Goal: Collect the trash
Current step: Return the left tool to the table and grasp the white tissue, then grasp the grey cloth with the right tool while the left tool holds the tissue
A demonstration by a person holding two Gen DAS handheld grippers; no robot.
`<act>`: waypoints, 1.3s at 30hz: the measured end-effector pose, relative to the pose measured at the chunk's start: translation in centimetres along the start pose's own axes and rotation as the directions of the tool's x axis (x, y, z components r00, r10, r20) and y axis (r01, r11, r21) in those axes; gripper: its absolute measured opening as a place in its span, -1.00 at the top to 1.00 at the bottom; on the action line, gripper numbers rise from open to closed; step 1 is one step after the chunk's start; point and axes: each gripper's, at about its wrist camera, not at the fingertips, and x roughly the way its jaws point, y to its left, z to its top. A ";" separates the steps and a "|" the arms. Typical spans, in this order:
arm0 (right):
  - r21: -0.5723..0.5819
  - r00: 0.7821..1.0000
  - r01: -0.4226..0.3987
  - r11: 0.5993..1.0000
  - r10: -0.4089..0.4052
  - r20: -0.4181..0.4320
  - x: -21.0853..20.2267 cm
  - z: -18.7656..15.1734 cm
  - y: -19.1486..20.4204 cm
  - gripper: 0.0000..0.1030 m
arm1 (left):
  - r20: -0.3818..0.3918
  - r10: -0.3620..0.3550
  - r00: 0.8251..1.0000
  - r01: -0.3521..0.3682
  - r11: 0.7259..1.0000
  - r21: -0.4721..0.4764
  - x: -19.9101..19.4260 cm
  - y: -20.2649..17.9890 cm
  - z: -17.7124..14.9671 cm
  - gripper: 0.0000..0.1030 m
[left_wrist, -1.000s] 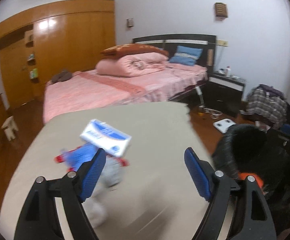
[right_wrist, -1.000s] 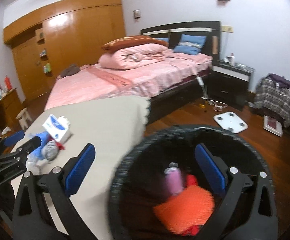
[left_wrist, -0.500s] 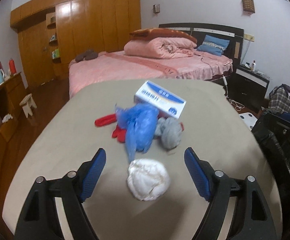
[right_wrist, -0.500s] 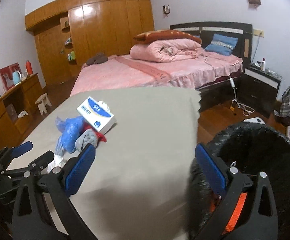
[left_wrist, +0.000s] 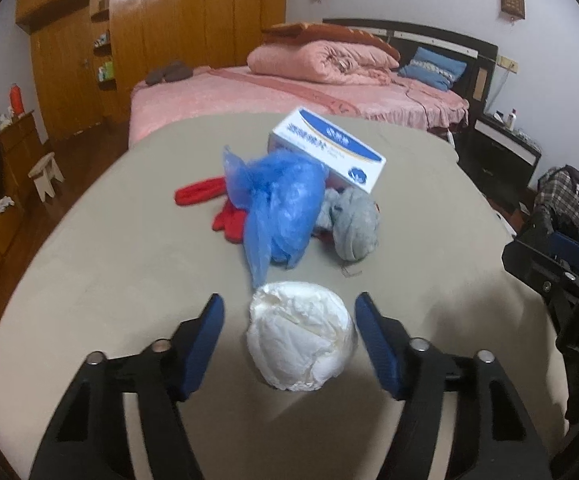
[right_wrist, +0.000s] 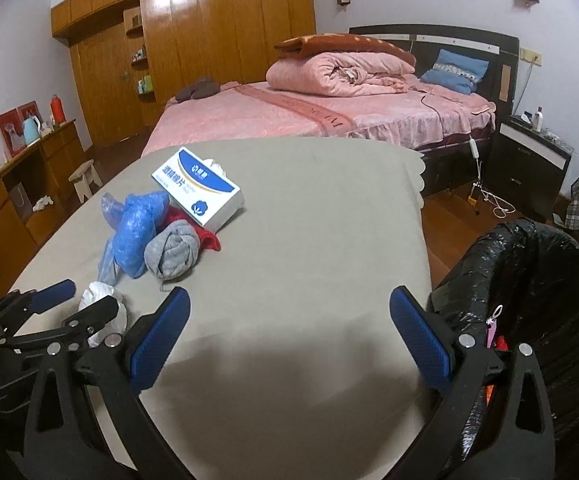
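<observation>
Since a second ago both claws have swung away from the black-lined bin toward the pile on the counter, and the left claw [left_wrist: 289, 328] has come down over the white crumpled wad [left_wrist: 301, 338], its jaws having just been closing with the wad between them. The blue pads stand either side of the wad with a gap showing on the left and the right pad just beside or barely at its edge, so the left claw is released, not yet pressing. In the right wrist view the same left claw [right_wrist: 77, 300] appears low at the left with the wad [right_wrist: 101, 304] partly hidden behind its fingers. The right claw [right_wrist: 289, 320] is spread wide and grasps nothing, with only bare counter [right_wrist: 309, 240] between its pads. Just beyond the wad lies a blue plastic bag [left_wrist: 281, 200], its tail reaching almost to the wad. Red cloth [left_wrist: 205, 196] pokes out from under the bag's left side, a rolled grey cloth [left_wrist: 355, 224] lies against its right side, and a white and blue box [left_wrist: 325, 148] sits tilted behind, resting on the pile. The bin with its black liner [right_wrist: 529, 280] stands off the counter's right edge, beside the right claw, with something orange and pink showing low inside. Behind the counter is a bed [right_wrist: 309, 116] with pink covers and a folded quilt.
</observation>
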 end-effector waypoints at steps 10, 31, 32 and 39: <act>-0.018 1.000 -0.001 1.000 0.000 -0.017 0.6 0.0 0.4 -0.89 | -0.041 -0.033 0.999 0.033 0.999 0.007 0.8 -0.5 -0.4 0.05; -0.037 0.999 -0.029 0.999 0.028 -0.033 2.2 0.7 2.7 -0.89 | 0.125 0.008 0.992 0.000 0.998 -0.067 -3.4 4.0 2.3 0.38; -0.040 0.999 -0.034 0.999 0.033 -0.033 2.4 0.9 3.1 -0.89 | 0.130 0.017 0.991 -0.008 0.998 -0.070 -3.4 4.2 2.4 0.38; -0.063 0.997 -0.054 0.997 0.051 -0.051 4.5 2.2 5.7 -0.89 | 0.120 0.085 0.989 -0.074 0.992 -0.098 -1.6 6.9 3.2 0.38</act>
